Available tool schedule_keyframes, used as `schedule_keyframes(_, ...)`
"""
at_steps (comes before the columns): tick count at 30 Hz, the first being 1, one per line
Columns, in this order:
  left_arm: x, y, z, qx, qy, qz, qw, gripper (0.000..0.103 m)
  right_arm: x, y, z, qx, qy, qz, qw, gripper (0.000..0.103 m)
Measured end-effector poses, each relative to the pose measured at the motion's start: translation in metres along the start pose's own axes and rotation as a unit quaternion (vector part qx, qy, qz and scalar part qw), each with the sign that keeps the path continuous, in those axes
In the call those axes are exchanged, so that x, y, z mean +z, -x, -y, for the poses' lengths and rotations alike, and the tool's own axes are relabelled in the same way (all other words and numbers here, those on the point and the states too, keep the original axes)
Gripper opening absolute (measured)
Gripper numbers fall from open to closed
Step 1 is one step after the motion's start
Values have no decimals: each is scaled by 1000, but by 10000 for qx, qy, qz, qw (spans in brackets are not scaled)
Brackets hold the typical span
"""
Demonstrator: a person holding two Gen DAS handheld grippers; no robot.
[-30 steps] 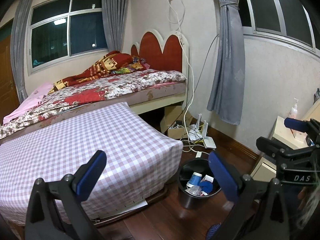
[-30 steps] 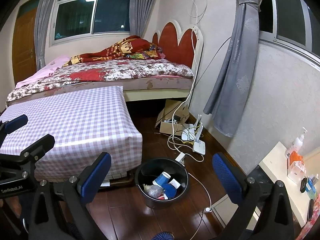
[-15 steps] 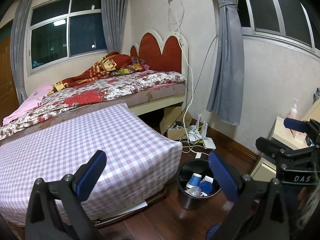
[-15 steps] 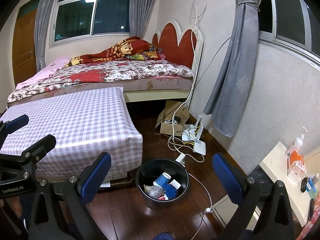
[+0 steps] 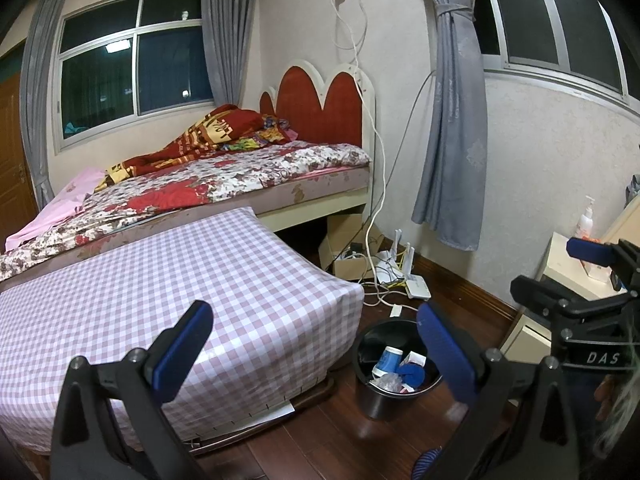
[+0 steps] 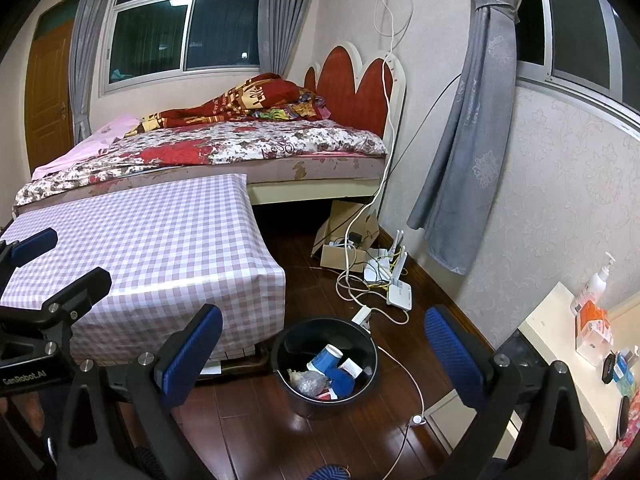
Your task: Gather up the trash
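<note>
Bin (image 6: pixel 325 364) on floor beside checked table (image 6: pixel 160 240) holds cups, wrappers; likely light, crushable, best pinched at rims; left gripper (image 5: pixel 316 346) and right gripper (image 6: pixel 324 348) both agape, empty.

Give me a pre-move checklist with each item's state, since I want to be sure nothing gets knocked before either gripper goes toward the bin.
1. Left gripper jaws open and holding nothing: ok.
2. Right gripper jaws open and holding nothing: ok.
3. Black bin upright on the floor, mouth unobstructed: ok.
4. Trash inside the bin, blue paper cup and crumpled plastic within the rim: ok.
5. Floor beside the bin free of snags: not ok, a white cable runs right past it.
6. Loose trash left on the checked tablecloth: cannot tell, the near part is hidden by the grippers.
</note>
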State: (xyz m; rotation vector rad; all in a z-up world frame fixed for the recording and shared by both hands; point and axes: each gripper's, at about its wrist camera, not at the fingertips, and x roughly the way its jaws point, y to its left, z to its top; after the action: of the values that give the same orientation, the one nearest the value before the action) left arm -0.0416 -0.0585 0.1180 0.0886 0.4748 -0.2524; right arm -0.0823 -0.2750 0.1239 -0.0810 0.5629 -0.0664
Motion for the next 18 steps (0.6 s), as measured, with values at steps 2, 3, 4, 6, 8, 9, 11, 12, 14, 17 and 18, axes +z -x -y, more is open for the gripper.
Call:
schedule_keyframes(2, 0, 0, 0, 4, -4, 1, 10000, 102, 0, 0, 0, -3, 3, 0, 10000, 102)
schedule_keyframes(3, 0, 0, 0, 1, -2, -1, 10000, 102, 0, 0, 0, -1, 1, 1, 10000, 102)
schedule_keyframes(4, 0, 0, 0, 0, 0, -1, 10000, 102, 0, 0, 0, 2, -1, -2, 10000, 102)
schedule_keyframes(6, 0, 0, 0, -2, -3, -5, 10000, 102, 0, 0, 1, -3, 2, 1, 10000, 102)
schedule_keyframes(8, 0, 0, 0, -4, 0, -5, 10000, 102, 0, 0, 1, 2, 2, -3, 10000, 102)
schedule_keyframes(9, 0, 0, 0, -10, -4, -10, 10000, 102, -1, 0, 0, 2, 3, -8, 10000, 102)
schedule_keyframes(11, 0, 0, -1, -16, 1, -25, 10000, 102, -2, 1, -1, -2, 3, -19, 10000, 102)
schedule_keyframes(12, -1, -1, -1, -26, 3, -35, 10000, 102, -2, 0, -2, -1, -1, -30, 10000, 102)
schedule_keyframes(14, -2, -1, -2, -11, 8, -36, 10000, 102, -3, 1, -3, -5, -5, -38, 10000, 102)
schedule_keyframes(17, -3, -1, -3, -14, -8, 17, 10000, 102, -4, 1, -3, -6, -7, -40, 10000, 102)
schedule_keyframes(18, -3, 0, -3, -35, -15, 41, 10000, 102, -4, 1, -4, -7, -4, -42, 10000, 102)
